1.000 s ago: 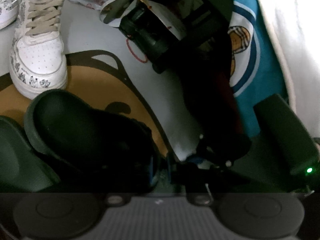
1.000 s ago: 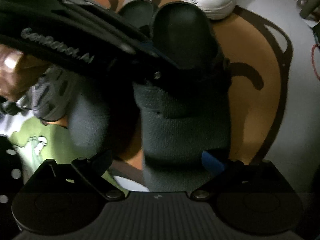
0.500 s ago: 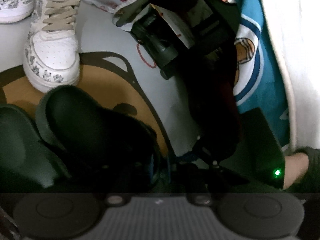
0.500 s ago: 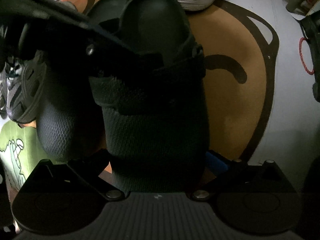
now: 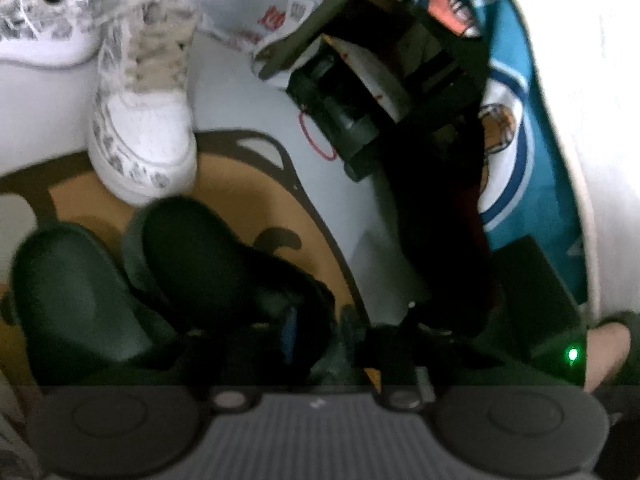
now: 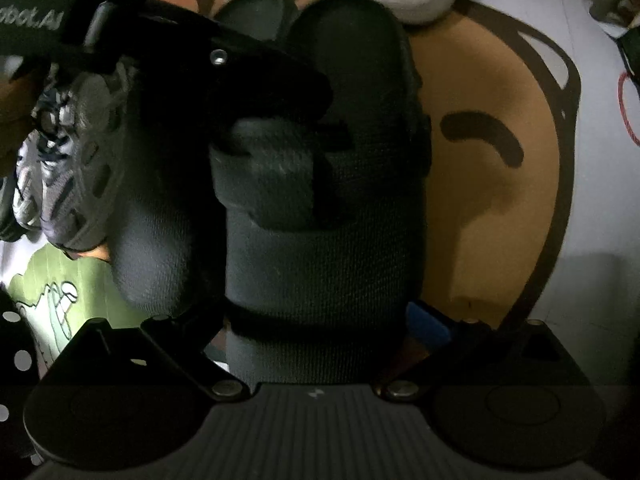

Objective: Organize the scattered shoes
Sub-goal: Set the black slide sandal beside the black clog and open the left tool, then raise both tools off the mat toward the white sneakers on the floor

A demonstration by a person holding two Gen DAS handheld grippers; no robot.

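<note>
Two dark green slippers lie side by side on a brown bear-face mat [image 5: 240, 184]. My right gripper [image 6: 312, 320] points steeply down and is shut on the heel of the right slipper [image 6: 320, 240], its blue pad against the slipper's side. My left gripper [image 5: 318, 328] sits at the strap of that same slipper [image 5: 192, 248]. Its jaws are opening and the blue pads stand apart, no longer pressing on the strap. Its black fingers [image 6: 260, 76] reach across from the upper left. The other slipper [image 5: 68, 292] lies just left. A white printed sneaker [image 5: 148, 132] stands beyond the slippers' toes.
A second printed sneaker [image 5: 36, 36] lies at the far left. A grey mesh shoe [image 6: 68, 168] sits left of the slippers. A plastic bag [image 5: 272, 4], a black box [image 5: 340, 120], a red band [image 5: 316, 140] and teal cloth [image 5: 516, 140] crowd the right.
My left gripper's jaws have parted after being shut on the slipper's strap, and it has drawn back and up a little. The right gripper still has the slipper's heel between its fingers.
</note>
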